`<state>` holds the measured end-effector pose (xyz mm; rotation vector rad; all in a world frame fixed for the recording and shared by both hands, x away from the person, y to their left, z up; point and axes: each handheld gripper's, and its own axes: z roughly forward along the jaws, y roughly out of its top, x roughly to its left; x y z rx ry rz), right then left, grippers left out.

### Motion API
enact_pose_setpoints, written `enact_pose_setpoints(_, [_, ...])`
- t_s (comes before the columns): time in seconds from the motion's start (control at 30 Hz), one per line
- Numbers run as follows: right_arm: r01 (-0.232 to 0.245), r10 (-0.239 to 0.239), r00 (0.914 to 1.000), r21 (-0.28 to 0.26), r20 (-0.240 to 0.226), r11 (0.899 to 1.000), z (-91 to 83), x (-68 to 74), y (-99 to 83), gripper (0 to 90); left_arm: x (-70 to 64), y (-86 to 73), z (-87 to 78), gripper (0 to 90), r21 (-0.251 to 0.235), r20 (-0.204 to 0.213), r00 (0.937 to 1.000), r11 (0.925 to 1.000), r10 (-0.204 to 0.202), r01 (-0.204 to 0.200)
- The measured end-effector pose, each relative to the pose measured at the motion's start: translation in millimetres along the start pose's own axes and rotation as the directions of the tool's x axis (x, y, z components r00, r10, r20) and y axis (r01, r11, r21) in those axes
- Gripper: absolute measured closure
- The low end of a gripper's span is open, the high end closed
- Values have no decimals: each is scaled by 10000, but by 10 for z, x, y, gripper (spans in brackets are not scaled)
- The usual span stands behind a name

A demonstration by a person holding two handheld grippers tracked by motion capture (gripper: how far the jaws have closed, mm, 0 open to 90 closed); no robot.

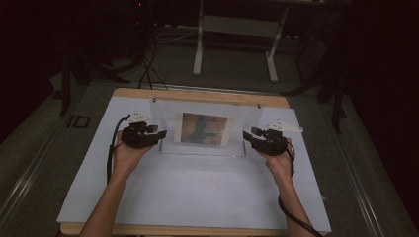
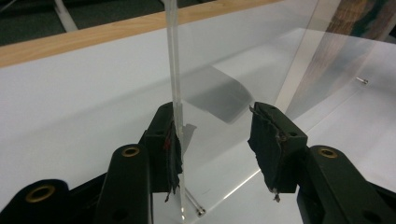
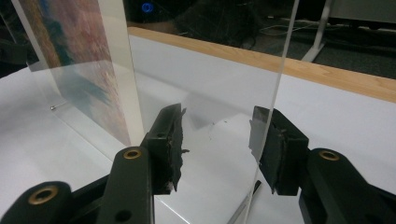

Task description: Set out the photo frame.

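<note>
Acrylic frame [image 1: 202, 129], holding a picture [image 1: 204, 129], stood upright on the counter [image 1: 197, 197] between the two tools. Left tool [image 1: 159, 134] gaped wide, the frame's edge against one jaw; right tool [image 1: 247, 136] likewise straddled the opposite edge, gripping nothing.

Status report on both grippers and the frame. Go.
Left gripper open, one pad touching acrylic frame edge. Right gripper open, straddling opposite edge. Frame upright, picture inside. No obstruction seen.

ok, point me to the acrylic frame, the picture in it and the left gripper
acrylic frame [image 2: 173, 56], left gripper view, its upright side edge
picture [image 1: 204, 128], high view, middle of the print
left gripper [image 1: 159, 134], high view, between its jaws
</note>
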<state>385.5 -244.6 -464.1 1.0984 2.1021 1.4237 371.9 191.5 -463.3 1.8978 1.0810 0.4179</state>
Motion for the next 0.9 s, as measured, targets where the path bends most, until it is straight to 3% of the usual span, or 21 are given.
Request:
enact_pose_setpoints(0.17, [139,-139,9999,76,-33,9999,-33,19,-10,542,0,-4,-3,532,-20,17,10000,10000,31,-31])
enact_pose_setpoints(0.43, [-112,113,9999,109,-79,9999,9,-24,5,534,35,3,39,472,13,78,9993,9993,-367,367])
enact_pose_setpoints(0.47, [-83,82,10000,90,16,9999,5,-25,0,472,50,-23,32,400,-2,-216,9986,9989,-479,479])
enact_pose_setpoints(0.5, [-132,132,9999,58,47,9999,-1,-30,-2,444,60,-37,20,385,-83,-247,9980,9983,-586,584])
enact_pose_setpoints(0.63, [-335,338,9994,-209,119,9992,-48,-72,-10,306,107,-96,-64,360,-300,-21,9970,9965,-777,776])
enact_pose_setpoints(0.9, [-327,327,9995,-58,1,9994,-159,-100,-63,216,158,-154,-285,360,-748,-23,9958,9930,-914,910])
